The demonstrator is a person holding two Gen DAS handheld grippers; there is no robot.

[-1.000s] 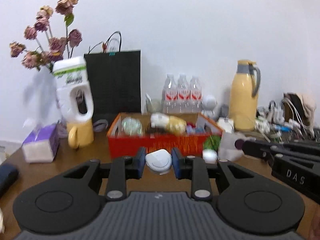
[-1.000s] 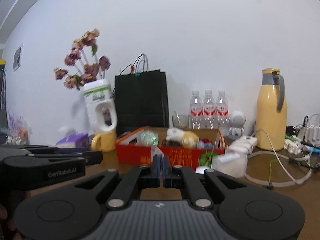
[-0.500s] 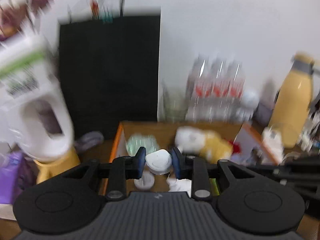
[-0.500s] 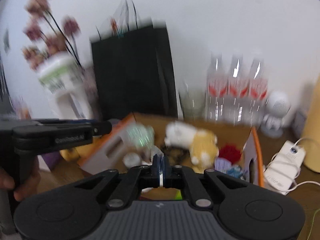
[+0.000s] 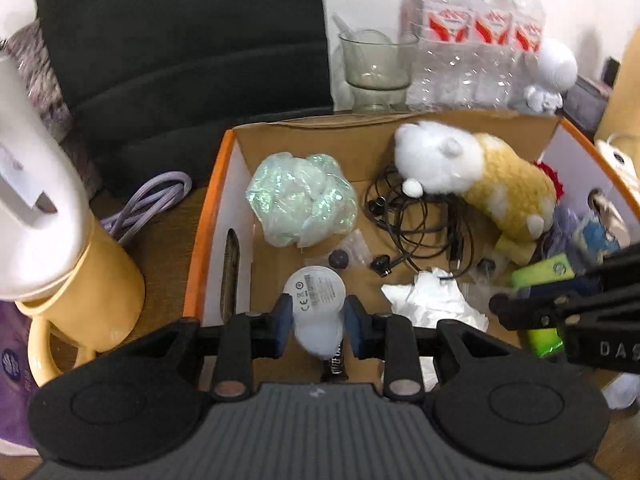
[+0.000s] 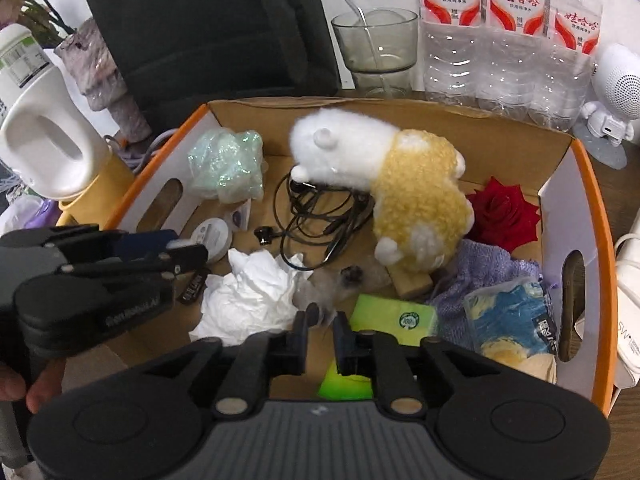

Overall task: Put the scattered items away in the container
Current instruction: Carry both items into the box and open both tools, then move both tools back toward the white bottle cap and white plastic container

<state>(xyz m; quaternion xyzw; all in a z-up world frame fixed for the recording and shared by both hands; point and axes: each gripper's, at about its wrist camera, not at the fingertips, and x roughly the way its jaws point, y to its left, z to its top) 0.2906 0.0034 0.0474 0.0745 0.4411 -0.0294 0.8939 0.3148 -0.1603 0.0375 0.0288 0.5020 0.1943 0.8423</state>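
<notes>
The orange-rimmed cardboard box (image 5: 208, 216) lies below both grippers; it also shows in the right wrist view (image 6: 596, 216). My left gripper (image 5: 318, 320) is over the box's front left part, shut on a small white round case (image 5: 318, 300). In the right wrist view the left gripper (image 6: 188, 252) and that case (image 6: 214, 236) show at left. My right gripper (image 6: 320, 322) is open and empty above the box's front. Under it lie a green tissue pack (image 6: 396, 316) and a green slip (image 6: 346, 386). A plush sheep (image 6: 384, 184), black cables (image 6: 316, 216) and crumpled tissue (image 6: 256, 296) lie inside.
A black bag (image 6: 208, 28), a glass (image 6: 376, 48) and water bottles (image 6: 508, 36) stand behind the box. A white jug on a yellow mug (image 5: 72, 280) stands left of it, a white speaker robot (image 6: 616, 88) at right. A red rose (image 6: 504, 208) lies in the box.
Both grippers moved forward from in front of the box to above its inside and tilted down. The right gripper opened and let go of a thin item. The left still holds the white case.
</notes>
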